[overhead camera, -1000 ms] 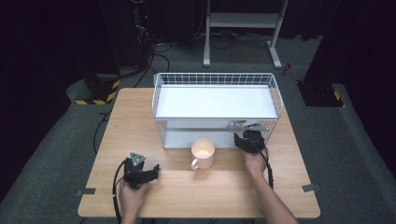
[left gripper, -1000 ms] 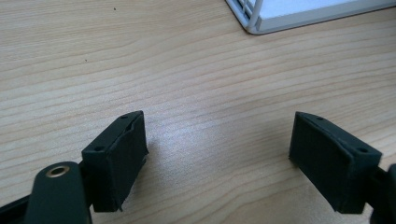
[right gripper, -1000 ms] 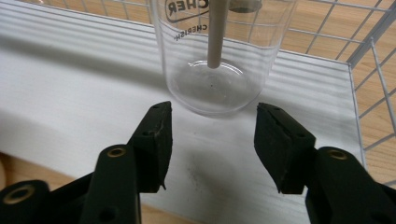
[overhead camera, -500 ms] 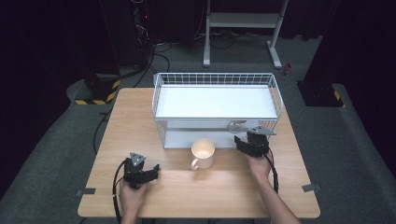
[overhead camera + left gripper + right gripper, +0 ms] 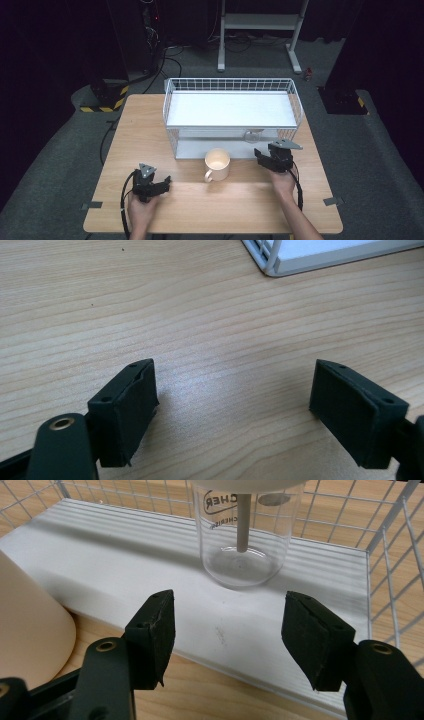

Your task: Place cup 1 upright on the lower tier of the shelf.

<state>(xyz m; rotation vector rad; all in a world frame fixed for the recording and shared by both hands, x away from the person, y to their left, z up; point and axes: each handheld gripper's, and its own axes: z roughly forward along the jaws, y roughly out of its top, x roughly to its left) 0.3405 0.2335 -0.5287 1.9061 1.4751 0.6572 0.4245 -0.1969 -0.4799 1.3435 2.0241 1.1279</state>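
Clear glass beaker (image 5: 243, 535) at upper centre, on rack's lower shelf (image 5: 150, 575): light, rigid, slippery, breakable; best gripped mid-wall. Right gripper (image 5: 227, 630) jaws just opening, empty; left gripper (image 5: 235, 412) jaws apart, empty.

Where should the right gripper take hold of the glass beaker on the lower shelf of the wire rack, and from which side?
Probably the glass beaker is best gripped low on its round wall, coming level from the rack's open front, where the right gripper already faces it with open, empty jaws. It stands upright under the upper shelf, so from above is blocked; wire mesh closes the side.
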